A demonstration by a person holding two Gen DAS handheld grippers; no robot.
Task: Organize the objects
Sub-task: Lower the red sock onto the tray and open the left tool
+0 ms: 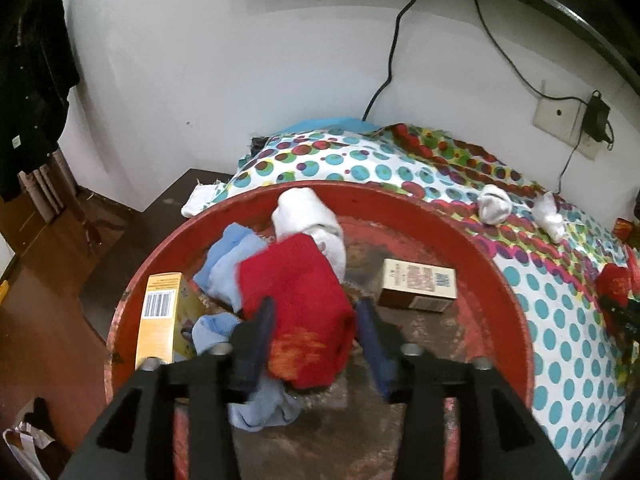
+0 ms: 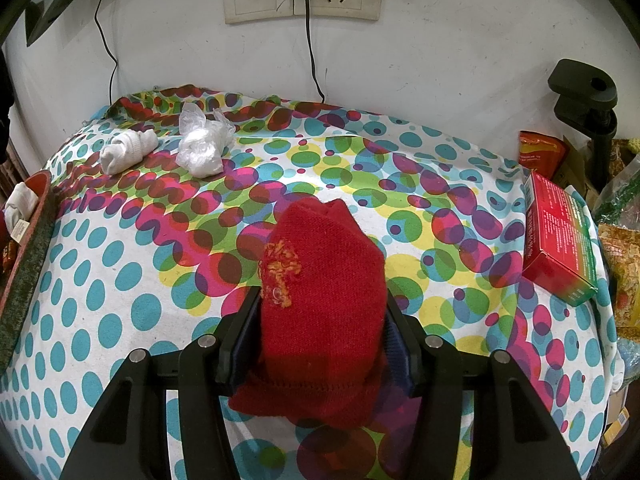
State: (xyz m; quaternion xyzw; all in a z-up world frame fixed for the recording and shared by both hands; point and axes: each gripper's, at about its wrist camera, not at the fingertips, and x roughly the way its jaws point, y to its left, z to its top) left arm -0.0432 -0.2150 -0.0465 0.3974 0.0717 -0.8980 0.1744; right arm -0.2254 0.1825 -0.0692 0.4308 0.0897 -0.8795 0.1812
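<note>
Only the left view shows the round red tray (image 1: 508, 280); left gripper (image 1: 316, 320) open above a knitted sock (image 1: 296, 300); right gripper (image 2: 322, 308) clamps a red woolly sock (image 2: 320, 300).

the left gripper (image 1: 316, 320) is a matte black plastic frame. two broad arms with long triangular cut-outs fan out from the bottom edge of the view, and four round silver pins sit along their tops. nearer the red basin (image 1: 516, 304) its two fingers (image 1: 256, 340) are black with dark blue pads on the inner faces.

the right gripper (image 2: 320, 304) is the same build: black arms with slotted cut-outs, four silver pin heads, black fingers (image 2: 240, 332) lined with ribbed blue pads. no sleeve, cable or marking shows on either.
</note>
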